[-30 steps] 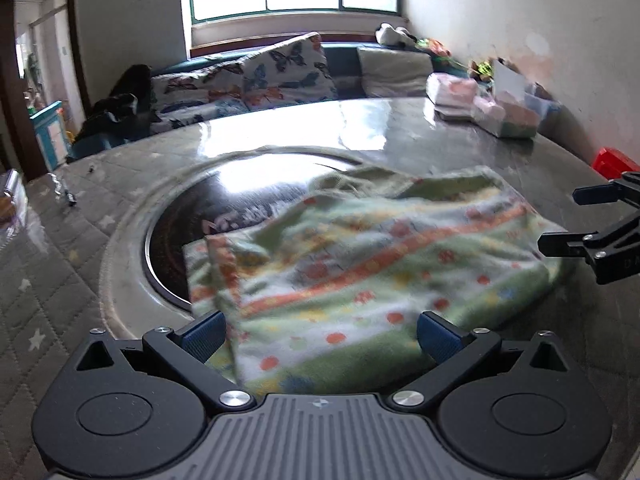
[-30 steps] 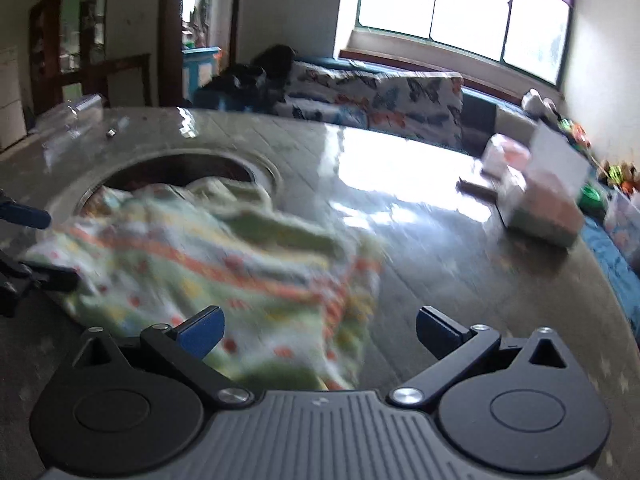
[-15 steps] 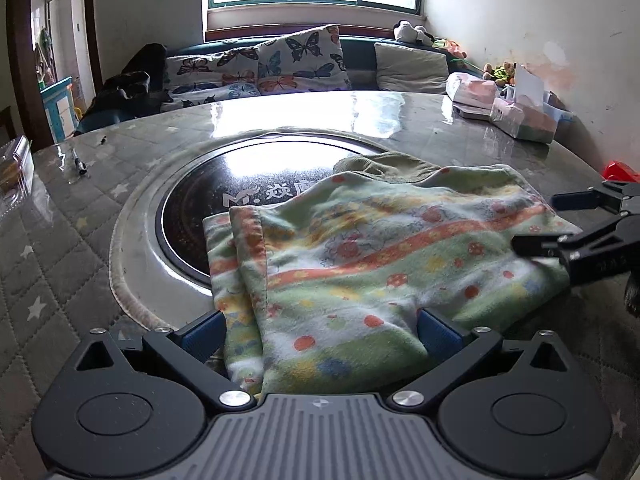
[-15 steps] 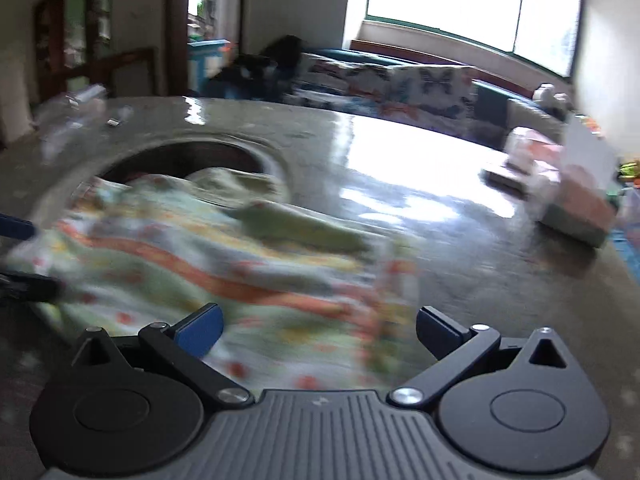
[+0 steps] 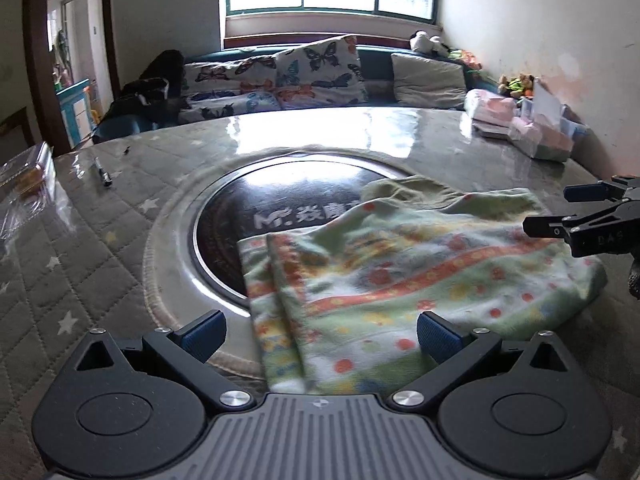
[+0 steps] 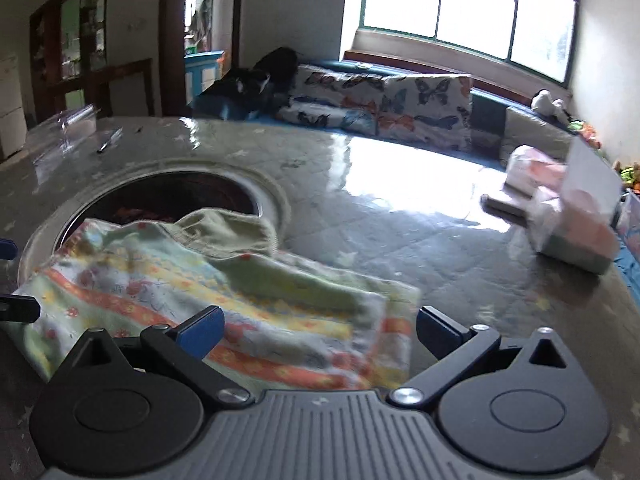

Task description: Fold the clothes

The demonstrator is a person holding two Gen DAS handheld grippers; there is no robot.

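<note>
The folded cloth point(image 5: 404, 280) is pale green with orange bands, yellow rows, and red and orange dots; its far edge point(image 6: 228, 232) is plain olive green. Beneath it the table cover point(image 5: 92, 264) is grey, quilted in diamonds, with pale stars. Behind the cloth, the round plate point(image 5: 248, 216) is glossy black with white lettering and a silver rim. Beyond the table, the cushions point(image 5: 320, 68) are white with blue, orange and black butterflies, on a teal sofa point(image 5: 376, 60). The left gripper point(image 5: 318, 334) is black with blue finger pads point(image 5: 202, 332), as is the right gripper point(image 6: 318, 330).
</note>
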